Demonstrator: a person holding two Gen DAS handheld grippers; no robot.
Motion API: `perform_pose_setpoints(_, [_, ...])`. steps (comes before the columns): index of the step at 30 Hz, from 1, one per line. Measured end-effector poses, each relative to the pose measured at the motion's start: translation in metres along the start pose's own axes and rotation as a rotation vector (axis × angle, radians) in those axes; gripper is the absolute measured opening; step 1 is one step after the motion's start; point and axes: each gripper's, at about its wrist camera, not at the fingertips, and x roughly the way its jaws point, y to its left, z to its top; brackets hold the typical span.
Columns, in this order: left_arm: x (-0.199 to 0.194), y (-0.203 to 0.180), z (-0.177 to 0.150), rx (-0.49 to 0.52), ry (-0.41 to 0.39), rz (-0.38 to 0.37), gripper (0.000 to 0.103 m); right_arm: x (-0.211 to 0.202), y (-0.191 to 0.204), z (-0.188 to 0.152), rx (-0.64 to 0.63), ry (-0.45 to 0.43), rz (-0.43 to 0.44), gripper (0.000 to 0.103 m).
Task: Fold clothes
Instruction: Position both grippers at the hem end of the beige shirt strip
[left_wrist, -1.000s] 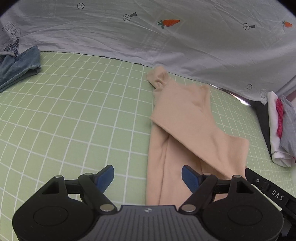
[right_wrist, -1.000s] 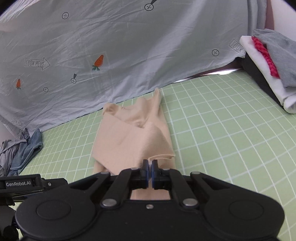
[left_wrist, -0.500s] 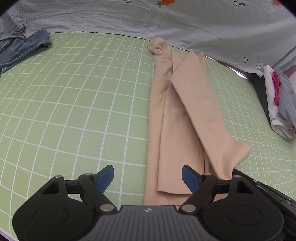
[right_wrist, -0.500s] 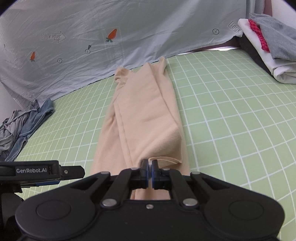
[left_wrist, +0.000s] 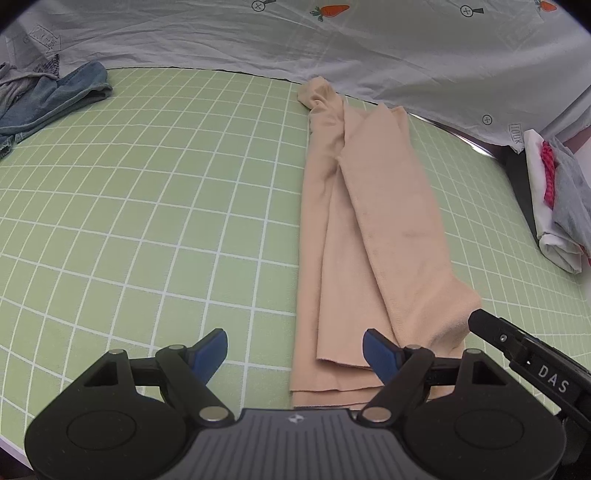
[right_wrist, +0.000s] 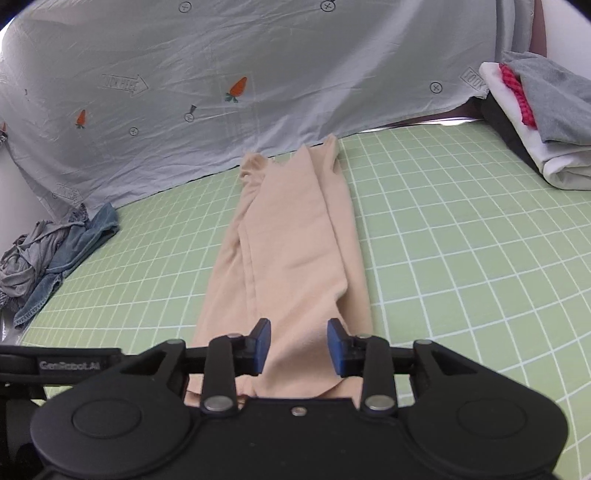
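Green grid mat (left_wrist: 147, 206) holds one beige garment (right_wrist: 295, 251) (folded lengthwise); right gripper (right_wrist: 299, 347) just released it, left gripper (left_wrist: 295, 350) gapes.

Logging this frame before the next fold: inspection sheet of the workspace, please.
Surface: green grid mat, flat.
Job's things: beige garment lying in a long narrow strip.
Clutter: blue-grey clothes heap at the left edge; folded stack at the right edge.
Grippers: left gripper open, empty, over the garment's near end; right gripper jaws just opening, pads clear of the cloth.
Cables: nothing seen.
Surroundings: carrot-print sheet behind.
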Motion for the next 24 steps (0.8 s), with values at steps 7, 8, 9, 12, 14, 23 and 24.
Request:
perform_pose_setpoints(7, [-0.002, 0.005, -0.001, -0.014, 0.000, 0.025, 0.081, 0.023, -0.016, 0.003, -0.007, 0.009, 0.027, 0.065])
perform_pose_setpoints(8, [-0.002, 0.006, -0.001, -0.017, 0.001, 0.029, 0.081, 0.026, -0.016, 0.005, -0.013, 0.015, 0.037, 0.062])
perform_pose_setpoints(9, [-0.002, 0.007, 0.000, -0.019, 0.002, 0.031, 0.081, 0.030, -0.016, 0.007, -0.020, 0.022, 0.043, 0.051])
perform_pose_setpoints(12, [0.000, 0.006, 0.001, -0.020, 0.004, 0.031, 0.081, 0.035, -0.020, 0.010, -0.009, 0.058, 0.071, 0.014])
perform_pose_setpoints(14, [0.001, 0.004, 0.003, -0.017, 0.006, 0.028, 0.081, 0.034, -0.023, 0.011, 0.013, 0.069, 0.078, 0.005])
perform_pose_setpoints(23, [0.014, -0.003, 0.005, -0.006, 0.039, 0.022, 0.081, 0.027, -0.068, -0.004, 0.399, 0.133, 0.111, 0.005])
perform_pose_setpoints(24, [0.015, -0.004, 0.005, -0.001, 0.041, 0.020, 0.081, 0.027, -0.072, -0.006, 0.421, 0.138, 0.103, 0.007])
